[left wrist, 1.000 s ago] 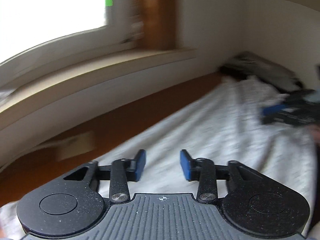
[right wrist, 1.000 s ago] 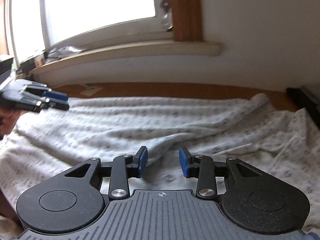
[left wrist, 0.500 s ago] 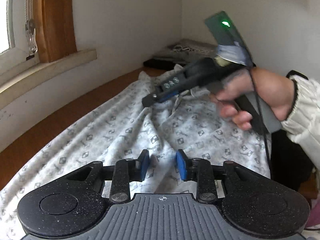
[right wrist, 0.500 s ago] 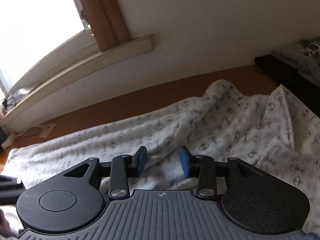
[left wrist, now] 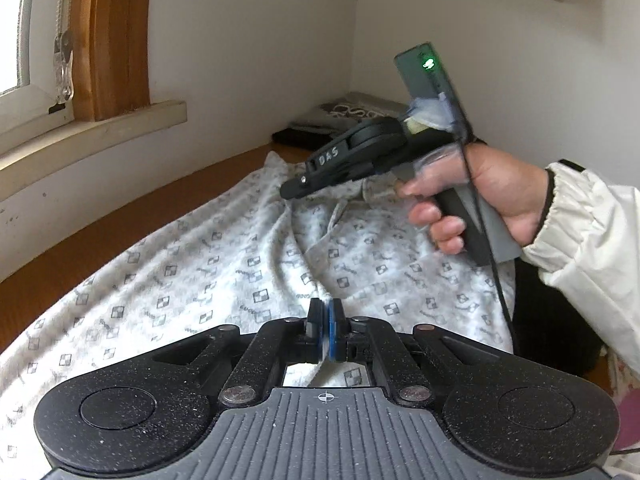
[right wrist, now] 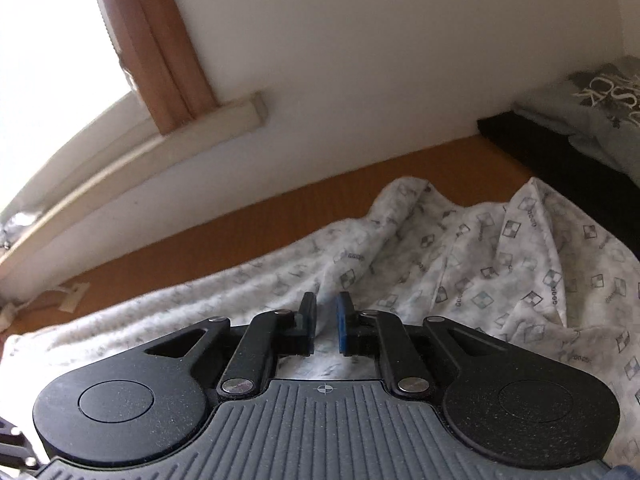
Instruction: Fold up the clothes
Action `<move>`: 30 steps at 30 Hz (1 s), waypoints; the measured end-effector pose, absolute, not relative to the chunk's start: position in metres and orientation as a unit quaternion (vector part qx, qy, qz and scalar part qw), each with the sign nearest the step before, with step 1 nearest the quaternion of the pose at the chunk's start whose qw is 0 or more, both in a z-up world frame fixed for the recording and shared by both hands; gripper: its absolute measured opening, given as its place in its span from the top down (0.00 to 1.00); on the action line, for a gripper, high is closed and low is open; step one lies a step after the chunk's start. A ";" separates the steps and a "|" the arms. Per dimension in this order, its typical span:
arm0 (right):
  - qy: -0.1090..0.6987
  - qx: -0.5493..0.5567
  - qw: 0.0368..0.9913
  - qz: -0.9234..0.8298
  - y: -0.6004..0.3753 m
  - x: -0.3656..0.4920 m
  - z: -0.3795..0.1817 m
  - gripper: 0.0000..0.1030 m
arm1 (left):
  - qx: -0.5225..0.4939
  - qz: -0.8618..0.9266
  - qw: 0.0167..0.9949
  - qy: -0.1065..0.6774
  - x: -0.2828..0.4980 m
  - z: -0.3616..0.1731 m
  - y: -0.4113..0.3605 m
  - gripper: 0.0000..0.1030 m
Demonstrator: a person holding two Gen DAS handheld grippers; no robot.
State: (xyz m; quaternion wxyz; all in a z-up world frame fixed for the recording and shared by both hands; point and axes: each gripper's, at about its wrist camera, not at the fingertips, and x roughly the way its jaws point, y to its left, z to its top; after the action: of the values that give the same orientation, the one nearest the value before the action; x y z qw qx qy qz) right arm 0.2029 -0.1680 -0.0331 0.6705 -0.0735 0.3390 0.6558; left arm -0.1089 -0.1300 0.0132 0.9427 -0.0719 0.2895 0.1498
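Your left wrist view looks forward and down along its own gripper (left wrist: 325,334), close over the patterned cloth (left wrist: 224,280), toward the room corner. It catches your right hand (left wrist: 488,196) with the right gripper (left wrist: 294,191) held above the cloth's far end, and the window frame (left wrist: 116,40) at its left edge.

Your right wrist view sits just as low and near, tilted, facing the white wall (right wrist: 360,60) over its fingers (right wrist: 307,322). Both views share the cloth, the brown surface (right wrist: 280,220) along the wall, the window sill (right wrist: 224,120) and the folded grey garment (right wrist: 600,108) in the corner.
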 end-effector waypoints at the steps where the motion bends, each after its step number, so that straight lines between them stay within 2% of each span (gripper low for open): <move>1: 0.334 -0.075 0.665 0.664 -0.171 0.199 -0.030 0.87 | -0.070 0.148 0.942 0.292 -0.109 0.013 -0.130 0.98; 9: 0.294 -0.147 0.585 0.742 -0.202 0.146 -0.023 0.85 | -0.076 0.140 0.938 0.308 -0.110 0.006 -0.128 0.97; 14: 0.260 -0.204 0.591 0.736 -0.217 0.132 -0.027 0.85 | -0.081 0.138 0.936 0.312 -0.115 0.007 -0.126 0.97; 21: 0.244 -0.162 0.592 0.751 -0.212 0.129 -0.016 0.80 | -0.090 0.181 0.938 0.282 -0.135 0.037 -0.103 0.95; 27: 0.212 -0.243 0.558 0.765 -0.221 0.107 -0.029 0.80 | -0.093 0.219 0.924 0.298 -0.105 0.040 -0.061 0.95; 30: 0.219 -0.229 0.557 0.768 -0.229 0.116 -0.032 0.79 | -0.100 0.207 0.924 0.307 -0.074 0.032 -0.049 0.85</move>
State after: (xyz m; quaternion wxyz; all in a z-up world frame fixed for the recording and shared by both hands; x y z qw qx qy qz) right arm 0.1159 -0.2290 -0.0317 0.5568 -0.2290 0.2192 0.7678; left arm -0.0739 -0.0486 0.0318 0.9237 -0.1002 0.3066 0.2068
